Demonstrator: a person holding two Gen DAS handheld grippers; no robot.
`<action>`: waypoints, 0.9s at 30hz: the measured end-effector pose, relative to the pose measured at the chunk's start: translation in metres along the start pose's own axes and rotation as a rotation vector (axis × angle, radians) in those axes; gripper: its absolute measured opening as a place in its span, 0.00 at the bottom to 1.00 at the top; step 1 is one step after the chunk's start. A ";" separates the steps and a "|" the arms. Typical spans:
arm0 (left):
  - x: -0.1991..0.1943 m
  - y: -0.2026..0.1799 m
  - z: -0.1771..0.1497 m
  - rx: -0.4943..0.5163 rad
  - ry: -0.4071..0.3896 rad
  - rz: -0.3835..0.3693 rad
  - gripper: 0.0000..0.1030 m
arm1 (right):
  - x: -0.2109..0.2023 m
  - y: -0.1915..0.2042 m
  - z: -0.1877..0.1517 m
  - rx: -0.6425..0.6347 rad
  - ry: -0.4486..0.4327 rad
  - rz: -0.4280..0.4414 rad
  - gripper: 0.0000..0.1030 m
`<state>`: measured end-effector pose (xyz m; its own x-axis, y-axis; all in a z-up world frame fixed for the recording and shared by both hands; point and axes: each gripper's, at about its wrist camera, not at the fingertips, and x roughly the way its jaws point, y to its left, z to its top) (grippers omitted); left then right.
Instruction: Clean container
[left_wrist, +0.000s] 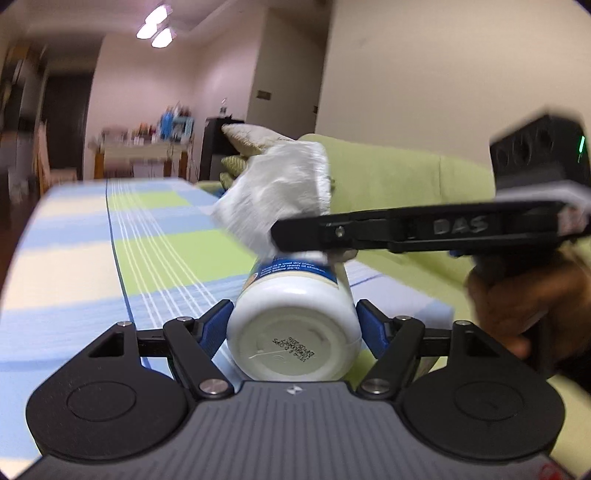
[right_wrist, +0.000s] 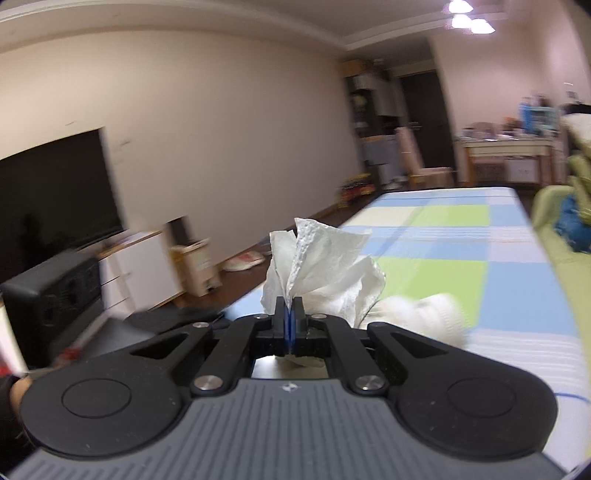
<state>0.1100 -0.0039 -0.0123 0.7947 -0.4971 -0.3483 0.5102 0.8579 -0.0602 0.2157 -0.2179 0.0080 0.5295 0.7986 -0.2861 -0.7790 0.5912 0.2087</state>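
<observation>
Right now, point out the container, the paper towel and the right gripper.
container (left_wrist: 295, 343): left wrist view, on its round white base.
paper towel (right_wrist: 325, 269): right wrist view, on its crumpled middle.
right gripper (right_wrist: 289, 314): right wrist view, between its closed fingertips.

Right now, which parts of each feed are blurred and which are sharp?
Left wrist view: bottle base and left claw sharp; paper towel and right claw smeared, background room soft. Right wrist view: towel folds crisp, bottle a white smear, left side streaked.

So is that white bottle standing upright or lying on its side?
On its side: the white bottle shows its round base to the left camera, clamped in the left gripper, above the checked cloth.
</observation>
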 end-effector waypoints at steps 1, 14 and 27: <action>0.008 -0.009 0.005 0.081 0.003 0.029 0.70 | -0.001 0.005 -0.001 -0.027 0.005 0.004 0.00; 0.013 -0.033 -0.001 0.279 0.005 0.116 0.72 | 0.002 -0.027 0.003 0.040 -0.044 -0.120 0.00; 0.006 -0.009 -0.007 0.160 -0.006 0.071 0.71 | -0.009 -0.003 -0.004 0.033 -0.036 -0.024 0.00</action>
<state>0.1082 -0.0142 -0.0203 0.8324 -0.4372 -0.3406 0.4983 0.8594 0.1145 0.2120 -0.2278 0.0066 0.5598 0.7874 -0.2580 -0.7549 0.6130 0.2330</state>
